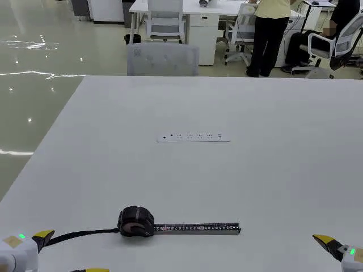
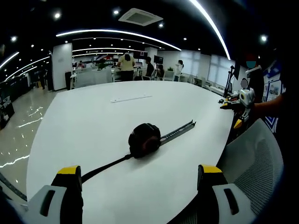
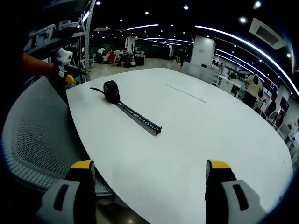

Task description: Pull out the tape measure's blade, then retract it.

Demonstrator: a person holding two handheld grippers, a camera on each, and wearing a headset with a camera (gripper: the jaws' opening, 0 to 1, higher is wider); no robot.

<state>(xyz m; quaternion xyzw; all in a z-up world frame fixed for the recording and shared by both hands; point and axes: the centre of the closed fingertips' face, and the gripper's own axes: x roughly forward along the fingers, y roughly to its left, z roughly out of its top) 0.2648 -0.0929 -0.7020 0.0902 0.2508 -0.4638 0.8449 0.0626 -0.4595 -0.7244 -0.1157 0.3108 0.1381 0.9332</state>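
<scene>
Near the front edge of the matte white tabletop (image 1: 255, 170) lies the rounded black tape measure (image 1: 136, 221), its stiff printed blade (image 1: 198, 229) drawn out flat rightward, a thin black cord (image 1: 79, 233) trailing left. The left gripper (image 2: 139, 170) and right gripper (image 3: 151, 164) hover off that edge, jaws apart, empty. Retraction seems due: pin the case firmly, free any lock, brake the blade's return.

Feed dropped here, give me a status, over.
Left gripper open, right gripper open, both empty. Tape measure on table, blade out flat. Power strip beyond, not in the way.
</scene>
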